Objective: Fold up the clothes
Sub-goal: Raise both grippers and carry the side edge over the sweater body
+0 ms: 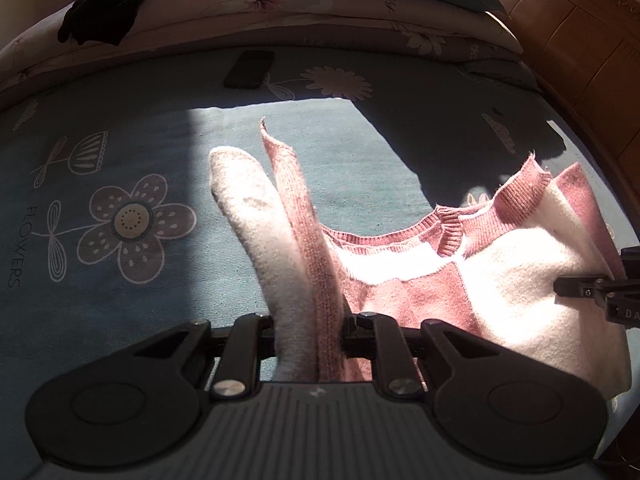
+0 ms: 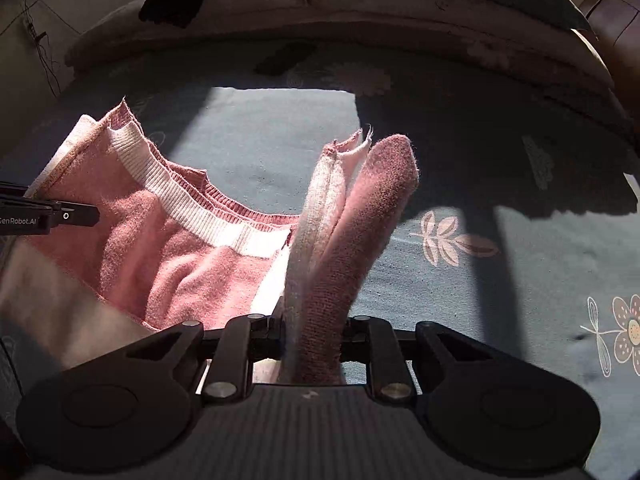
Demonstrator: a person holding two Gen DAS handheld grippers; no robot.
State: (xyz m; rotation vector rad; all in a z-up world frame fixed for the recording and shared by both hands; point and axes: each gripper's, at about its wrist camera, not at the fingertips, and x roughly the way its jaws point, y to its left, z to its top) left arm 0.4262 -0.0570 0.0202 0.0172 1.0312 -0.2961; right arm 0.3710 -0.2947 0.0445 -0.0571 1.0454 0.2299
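A pink and white knit sweater (image 1: 420, 292) hangs in the air between my two grippers above the bed. My left gripper (image 1: 310, 332) is shut on a bunched fold of it, and pink and cream flaps stick up past the jaws. My right gripper (image 2: 312, 336) is shut on another bunched fold of the same sweater (image 2: 180, 264). The ribbed neckline (image 2: 192, 212) sags between the two holds. The right gripper's black finger (image 1: 576, 285) shows at the right edge of the left wrist view. The left gripper's finger (image 2: 76, 216) shows at the left edge of the right wrist view.
Below lies a blue-grey bed sheet (image 1: 120, 280) with flower prints, partly in sunlight. A dark phone (image 1: 250, 68) rests on it further back. Folded quilts (image 1: 320, 12) with a black garment (image 1: 108, 8) on them line the far side. Wooden furniture (image 1: 580, 40) stands at the right.
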